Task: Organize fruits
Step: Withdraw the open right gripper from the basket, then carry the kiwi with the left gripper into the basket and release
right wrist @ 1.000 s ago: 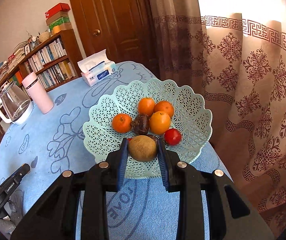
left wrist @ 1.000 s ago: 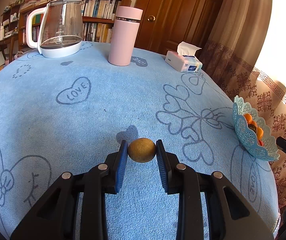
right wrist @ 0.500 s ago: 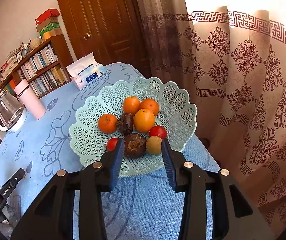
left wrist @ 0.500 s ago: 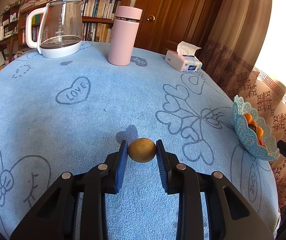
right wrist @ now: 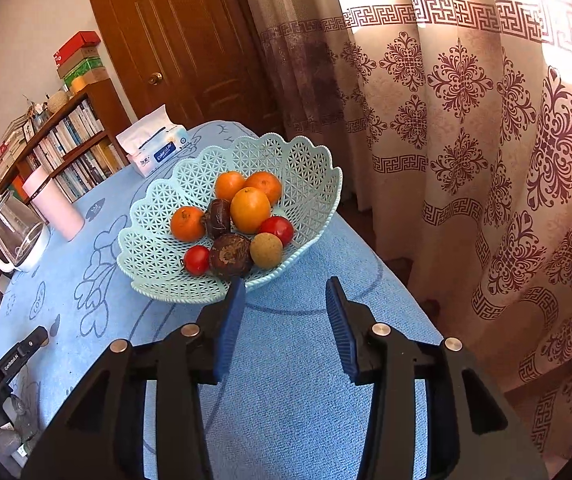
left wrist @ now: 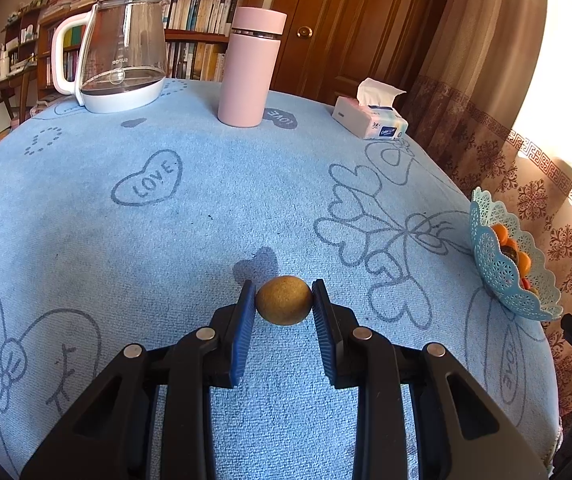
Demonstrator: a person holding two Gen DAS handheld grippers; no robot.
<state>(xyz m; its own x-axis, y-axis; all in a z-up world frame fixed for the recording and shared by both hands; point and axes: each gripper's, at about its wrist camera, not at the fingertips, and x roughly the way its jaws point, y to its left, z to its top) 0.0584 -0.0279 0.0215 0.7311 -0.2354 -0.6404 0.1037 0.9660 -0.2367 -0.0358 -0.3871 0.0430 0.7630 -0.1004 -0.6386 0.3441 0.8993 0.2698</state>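
On a blue table [left wrist: 206, 220] before a bookshelf [left wrist: 198, 40] and curtains [right wrist: 486, 140], the left gripper [left wrist: 284, 306] clamps a brown fruit [left wrist: 284, 300] mid-table, while the right gripper [right wrist: 284, 312] gapes empty beside the fruit-filled basket [right wrist: 306, 168] at the table's edge.

A brown panelled door [left wrist: 350, 28] with a brass knob stands between a wooden bookshelf [left wrist: 202, 36] crammed with books and cream curtains [right wrist: 486, 128] printed in maroon. Daylight glows through the curtains. A blue heart-printed cloth [left wrist: 190, 216] covers the surface.
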